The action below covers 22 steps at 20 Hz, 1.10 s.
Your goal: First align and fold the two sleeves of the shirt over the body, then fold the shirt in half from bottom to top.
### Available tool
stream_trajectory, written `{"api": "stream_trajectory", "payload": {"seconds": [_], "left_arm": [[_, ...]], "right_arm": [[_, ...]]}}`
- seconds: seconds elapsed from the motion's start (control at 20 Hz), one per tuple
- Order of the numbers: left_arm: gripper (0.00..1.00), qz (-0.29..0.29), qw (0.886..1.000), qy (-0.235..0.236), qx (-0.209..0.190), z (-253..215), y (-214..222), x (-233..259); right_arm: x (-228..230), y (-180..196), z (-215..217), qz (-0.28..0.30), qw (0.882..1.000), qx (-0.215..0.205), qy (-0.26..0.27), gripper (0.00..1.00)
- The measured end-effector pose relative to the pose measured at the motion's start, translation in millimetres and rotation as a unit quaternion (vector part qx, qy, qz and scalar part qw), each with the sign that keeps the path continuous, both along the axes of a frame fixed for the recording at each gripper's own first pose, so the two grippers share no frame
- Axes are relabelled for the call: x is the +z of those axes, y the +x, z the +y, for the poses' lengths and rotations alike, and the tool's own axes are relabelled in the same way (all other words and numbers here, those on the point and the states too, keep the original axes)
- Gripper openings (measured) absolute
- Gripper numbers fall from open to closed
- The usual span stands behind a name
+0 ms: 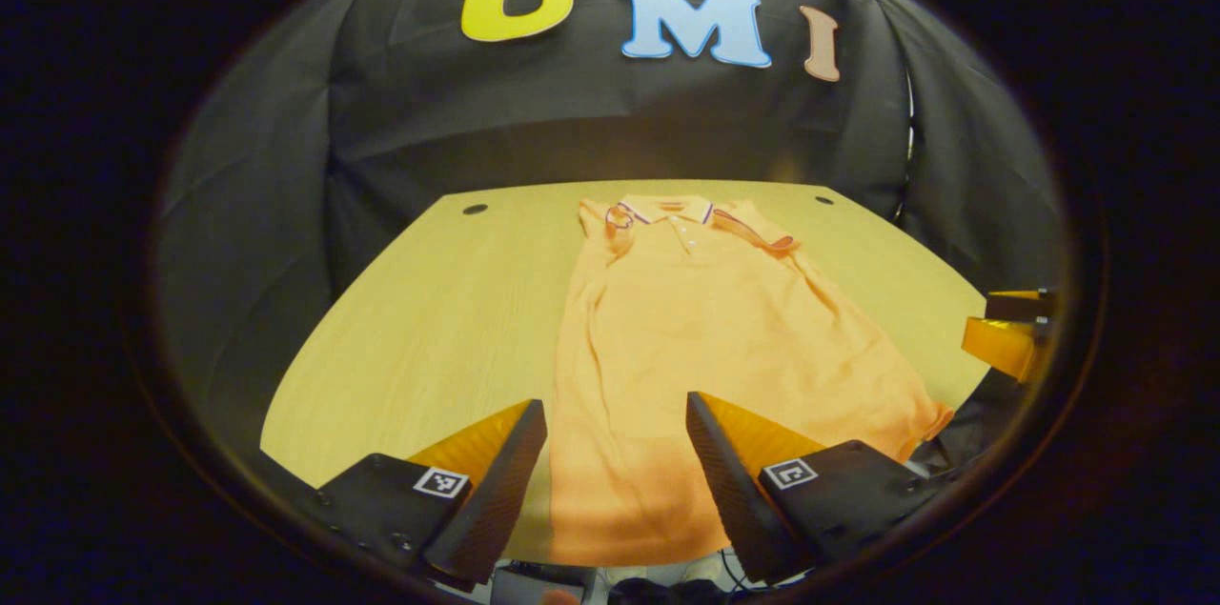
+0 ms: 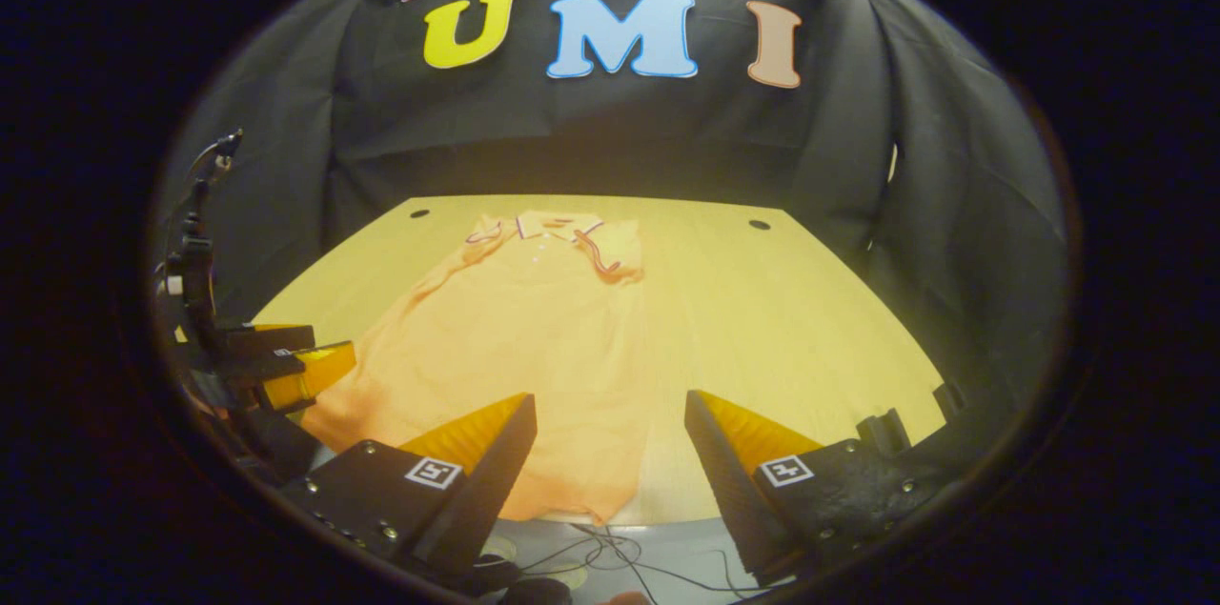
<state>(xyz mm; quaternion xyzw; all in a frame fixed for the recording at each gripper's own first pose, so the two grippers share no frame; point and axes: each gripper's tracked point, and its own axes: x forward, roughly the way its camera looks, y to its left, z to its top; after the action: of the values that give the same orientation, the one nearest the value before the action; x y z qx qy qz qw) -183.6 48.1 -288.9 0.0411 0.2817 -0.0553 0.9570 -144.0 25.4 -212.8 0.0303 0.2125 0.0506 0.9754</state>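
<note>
On the wooden table, the orange shirt lies flat with its collar toward the far edge, next to the black cloth wall, and its hem at the near edge. You can see both sleeves already turned in over the chest: their trimmed cuffs sit just below the collar, one on each side of the button placket. The body is still at full length, so the bottom-to-top fold is not yet done.

In the left gripper view, your left gripper hovers over the near edge with its fingers spread wide apart, and nothing sits between them; the lower part of the shirt shows through the gap. The shirt's hem corner reaches the near edge at the right of this view, close to where your right gripper comes in at the frame's edge. From this angle you cannot tell how that one stands.

In the right gripper view, your right gripper also has its fingers well apart and holds nothing, poised above the near edge beside the shirt's side seam. The left gripper shows at the left of this view, near the shirt's other hem corner. Two small dark holes mark the table's far corners, and cables hang below the near edge.
</note>
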Motion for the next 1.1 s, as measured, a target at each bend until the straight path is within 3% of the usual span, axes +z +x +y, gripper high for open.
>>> {"api": "stream_trajectory", "payload": {"seconds": [0.15,0.25,0.65,1.1], "left_arm": [[1.00,0.008,1.000,0.000,-0.005,9,-12,-11],[0.96,0.019,1.000,-0.011,-0.007,8,-20,-18],[0.96,0.044,0.999,-0.012,-0.022,5,-46,-41],[0.95,0.056,0.998,-0.001,-0.008,9,-58,-62]], "right_arm": [[-19,-4,4,0.020,1.000,-0.001,-0.006,0.98],[-30,-6,6,0.033,0.999,-0.003,-0.003,0.98],[-76,-16,10,0.101,0.995,-0.002,0.009,0.98],[-102,-17,15,0.131,0.991,0.006,0.006,0.98]]}}
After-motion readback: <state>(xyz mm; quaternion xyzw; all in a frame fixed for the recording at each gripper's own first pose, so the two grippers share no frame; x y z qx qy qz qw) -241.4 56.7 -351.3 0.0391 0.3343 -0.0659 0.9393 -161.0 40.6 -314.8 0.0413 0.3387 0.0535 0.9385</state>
